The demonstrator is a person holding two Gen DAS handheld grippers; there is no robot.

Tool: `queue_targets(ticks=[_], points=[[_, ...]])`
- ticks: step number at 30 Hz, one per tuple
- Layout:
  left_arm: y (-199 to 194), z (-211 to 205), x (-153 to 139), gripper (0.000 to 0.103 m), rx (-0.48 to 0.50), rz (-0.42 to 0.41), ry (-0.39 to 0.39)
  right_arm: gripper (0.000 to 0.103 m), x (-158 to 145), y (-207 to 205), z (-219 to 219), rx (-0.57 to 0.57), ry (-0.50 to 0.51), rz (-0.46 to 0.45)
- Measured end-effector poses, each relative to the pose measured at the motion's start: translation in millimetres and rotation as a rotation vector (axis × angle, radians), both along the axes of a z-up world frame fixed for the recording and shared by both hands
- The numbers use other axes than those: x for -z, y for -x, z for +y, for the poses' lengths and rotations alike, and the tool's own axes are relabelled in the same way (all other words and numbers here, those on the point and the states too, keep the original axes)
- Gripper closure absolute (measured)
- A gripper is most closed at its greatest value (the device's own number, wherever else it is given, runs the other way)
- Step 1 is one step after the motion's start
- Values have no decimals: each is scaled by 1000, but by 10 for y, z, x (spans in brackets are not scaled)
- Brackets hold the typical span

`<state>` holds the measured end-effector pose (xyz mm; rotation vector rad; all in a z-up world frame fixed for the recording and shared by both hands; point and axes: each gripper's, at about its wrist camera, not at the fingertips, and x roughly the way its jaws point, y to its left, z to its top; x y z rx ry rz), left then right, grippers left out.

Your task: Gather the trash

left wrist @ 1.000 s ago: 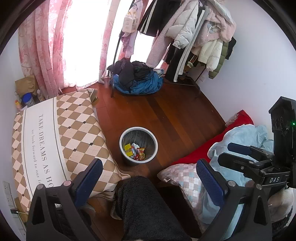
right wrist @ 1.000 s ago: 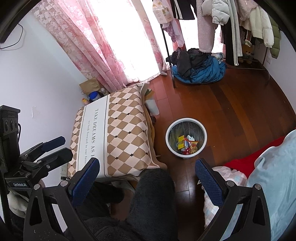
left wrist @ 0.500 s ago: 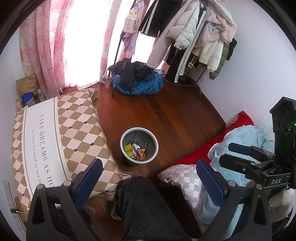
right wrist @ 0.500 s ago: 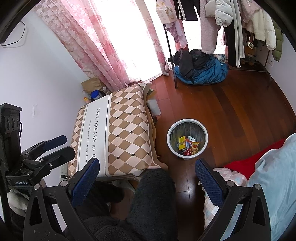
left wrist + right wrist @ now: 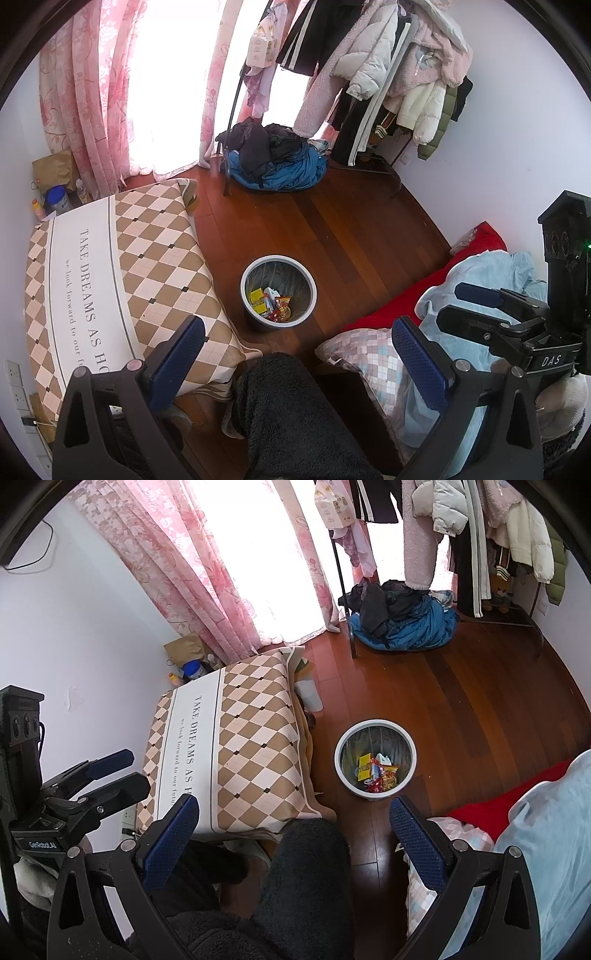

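Both sets of blue pads stand wide apart and hold nothing: on my left gripper (image 5: 295, 354) and on my right gripper (image 5: 291, 829) I see only air between the fingers (image 5: 177, 354), touching nothing. I hold both high above the floor, over the person's dark fleece-clad knee (image 5: 288, 398).

By my reading, the task looks close to finished. The bin (image 5: 278, 291) sits on the wooden floor (image 5: 351, 229) between the checkered table cover (image 5: 122, 266) and the bedding (image 5: 480, 280), and it already holds a small heap of bright wrappers (image 5: 375, 773) at the bottom. I can find no loose trash on the bare floor or on the cover. Some bottles and a paper bag (image 5: 184, 651) stand by the curtain; whether those count as trash, I cannot tell.
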<state>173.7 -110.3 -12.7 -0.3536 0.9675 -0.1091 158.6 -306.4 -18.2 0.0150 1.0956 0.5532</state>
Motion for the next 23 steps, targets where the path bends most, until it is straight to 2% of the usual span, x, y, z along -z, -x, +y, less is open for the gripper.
queue_targets(ticks=[23], points=[[-19, 46, -16, 0, 0, 1, -2, 0, -11, -39, 89, -17, 1, 3]])
